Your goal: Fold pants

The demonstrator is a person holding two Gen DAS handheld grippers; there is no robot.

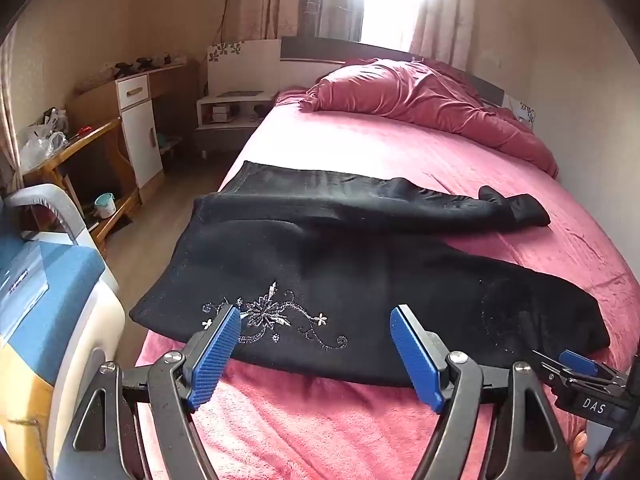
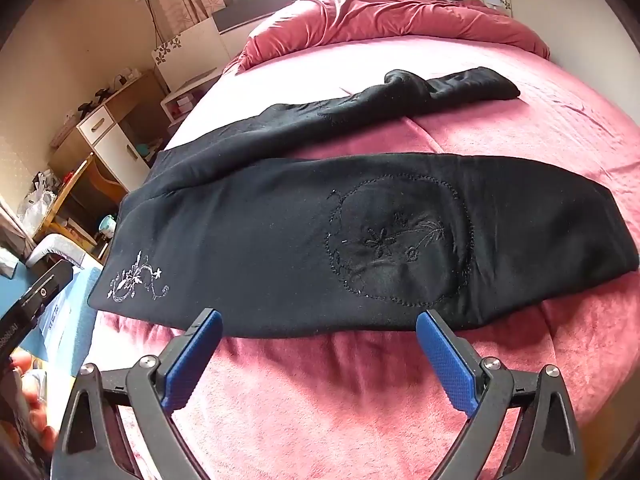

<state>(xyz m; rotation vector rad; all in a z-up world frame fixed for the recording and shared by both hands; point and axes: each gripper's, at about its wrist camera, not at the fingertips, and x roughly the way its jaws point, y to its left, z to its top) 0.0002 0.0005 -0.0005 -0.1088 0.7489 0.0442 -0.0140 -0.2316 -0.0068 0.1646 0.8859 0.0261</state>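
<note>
Black pants (image 1: 360, 272) lie spread across a pink bed (image 1: 320, 420), waistband at the left edge, the two legs running to the right and apart. White flower embroidery (image 1: 272, 316) marks the near hip. My left gripper (image 1: 316, 320) is open and empty, hovering over the near edge at the embroidery. My right gripper (image 2: 320, 324) is open and empty at the near edge of the near leg (image 2: 360, 240), by its stitched round patch (image 2: 400, 240). The right gripper also shows at the lower right of the left wrist view (image 1: 576, 364).
A rumpled pink duvet (image 1: 420, 100) lies at the head of the bed. Left of the bed are a blue and white box (image 1: 48, 320), a wooden desk (image 1: 80, 148), a white cabinet (image 1: 140, 132) and a nightstand (image 1: 228, 112). A wall runs along the bed's right.
</note>
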